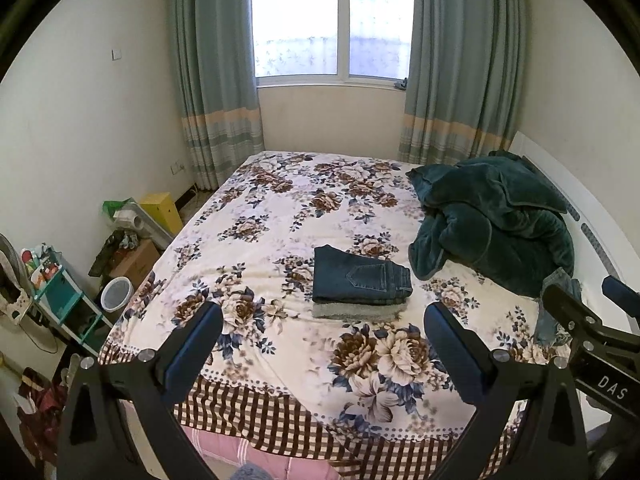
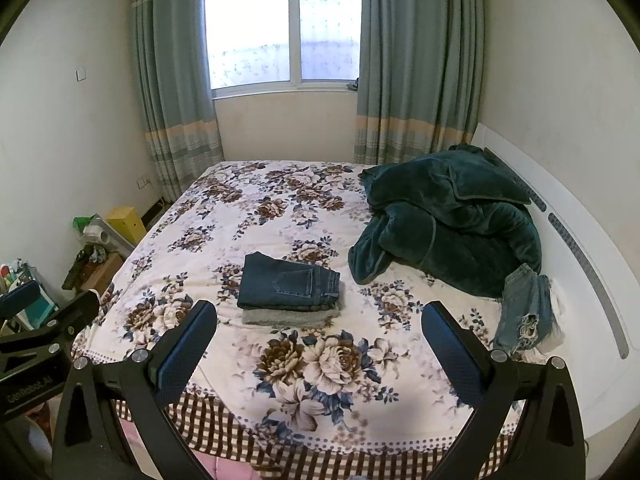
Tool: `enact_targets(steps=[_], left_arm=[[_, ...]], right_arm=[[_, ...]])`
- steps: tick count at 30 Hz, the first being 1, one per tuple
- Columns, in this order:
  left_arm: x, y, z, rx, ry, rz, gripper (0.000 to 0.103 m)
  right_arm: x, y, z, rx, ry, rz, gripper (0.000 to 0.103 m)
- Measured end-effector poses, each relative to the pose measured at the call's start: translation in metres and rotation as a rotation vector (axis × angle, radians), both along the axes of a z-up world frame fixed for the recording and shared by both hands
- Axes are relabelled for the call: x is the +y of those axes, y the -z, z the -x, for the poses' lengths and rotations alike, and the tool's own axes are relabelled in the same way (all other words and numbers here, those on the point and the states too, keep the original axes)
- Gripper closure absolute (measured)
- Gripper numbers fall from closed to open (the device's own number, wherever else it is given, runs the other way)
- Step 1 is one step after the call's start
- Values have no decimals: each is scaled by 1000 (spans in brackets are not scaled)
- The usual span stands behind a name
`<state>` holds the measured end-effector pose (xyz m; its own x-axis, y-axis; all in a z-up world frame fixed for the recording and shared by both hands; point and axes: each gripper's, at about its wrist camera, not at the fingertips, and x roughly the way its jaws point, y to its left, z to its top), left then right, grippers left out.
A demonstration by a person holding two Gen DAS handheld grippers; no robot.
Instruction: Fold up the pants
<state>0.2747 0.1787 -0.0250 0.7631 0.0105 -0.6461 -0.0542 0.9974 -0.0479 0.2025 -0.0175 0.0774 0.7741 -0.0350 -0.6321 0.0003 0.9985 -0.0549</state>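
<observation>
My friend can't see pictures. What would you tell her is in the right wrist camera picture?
A folded pair of dark blue jeans sits on a folded grey garment in the middle of a floral-covered bed. The open right gripper hovers at the near edge, holding nothing. A rumpled dark green plush blanket and crumpled light blue ripped jeans lie on the right.

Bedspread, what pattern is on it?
The bedspread is white with brown and blue flowers and a brown checked border; clearest in the right wrist view.

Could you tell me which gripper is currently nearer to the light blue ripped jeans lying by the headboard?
Right. The right gripper has the ripped jeans just beyond its right finger. The left gripper sits further left, with the right gripper between it and the jeans.
</observation>
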Motion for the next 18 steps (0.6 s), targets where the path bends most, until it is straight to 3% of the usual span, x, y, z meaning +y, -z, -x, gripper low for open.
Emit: enact_targets(steps=[18], left_arm=[[0,-2,3,-4,-3,1,0]], right_arm=[[6,0,6,-3,-1,-12,0]])
